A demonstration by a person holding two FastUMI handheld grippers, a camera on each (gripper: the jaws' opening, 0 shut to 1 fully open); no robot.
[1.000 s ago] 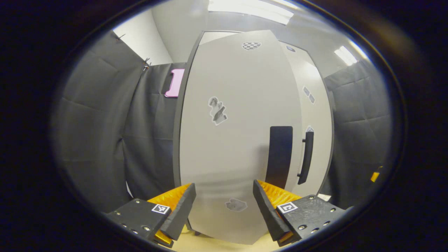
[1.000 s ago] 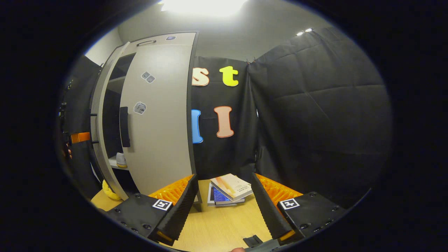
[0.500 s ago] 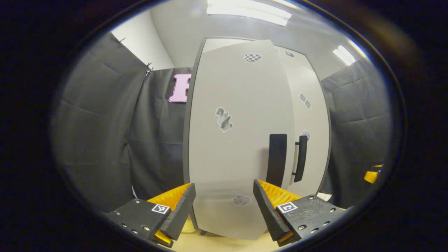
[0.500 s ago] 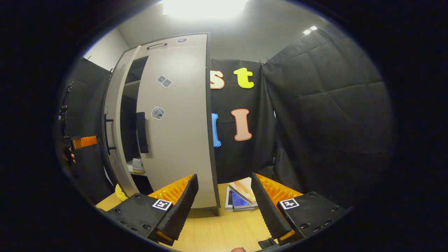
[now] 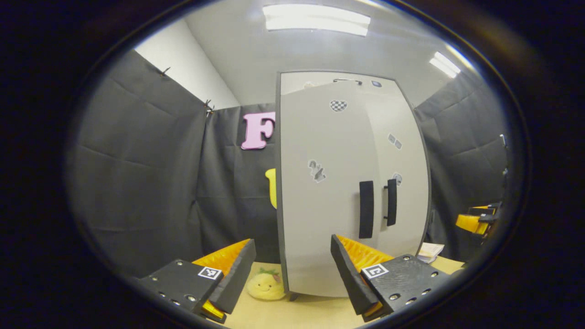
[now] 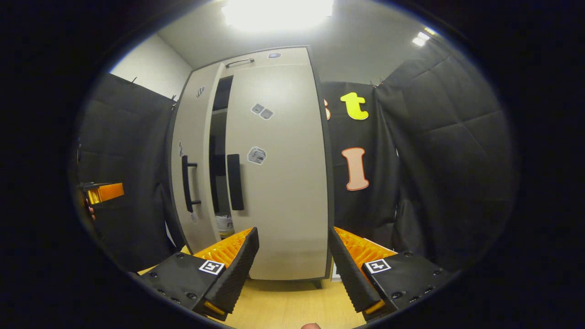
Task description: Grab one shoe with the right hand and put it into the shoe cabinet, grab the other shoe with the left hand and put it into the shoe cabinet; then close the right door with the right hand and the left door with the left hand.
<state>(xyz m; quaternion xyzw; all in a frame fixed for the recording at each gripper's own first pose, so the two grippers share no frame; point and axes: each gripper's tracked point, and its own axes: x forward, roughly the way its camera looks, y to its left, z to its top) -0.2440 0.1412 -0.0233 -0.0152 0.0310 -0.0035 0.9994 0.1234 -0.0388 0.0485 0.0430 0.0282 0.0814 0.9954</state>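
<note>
The tall grey shoe cabinet stands ahead on the wooden table. In the left gripper view its left door [image 5: 320, 192] lies almost flush with the right door [image 5: 404, 164], their two dark handles [image 5: 365, 209] side by side. In the right gripper view a narrow dark gap [image 6: 220, 137] stays between the left door [image 6: 194, 151] and the right door [image 6: 279, 183]. A bit of a white shoe [image 6: 224, 224] shows low in that gap. My left gripper [image 5: 292, 269] is open and holds nothing, a short way off the left door. My right gripper [image 6: 292, 260] is open too, facing the right door.
A yellow smiling plush toy [image 5: 265, 284] lies on the table by the cabinet's left corner. Books [image 5: 429, 251] lie to the cabinet's right. The right gripper [image 5: 475, 221] shows at the far right edge, and the left gripper [image 6: 103, 192] at the far left. Black cloth walls surround the table.
Both doors have swung in, and the gap between them has narrowed to a slit. Both grippers have drawn back from the cabinet, which looks smaller now; the plush toy has come into sight.
</note>
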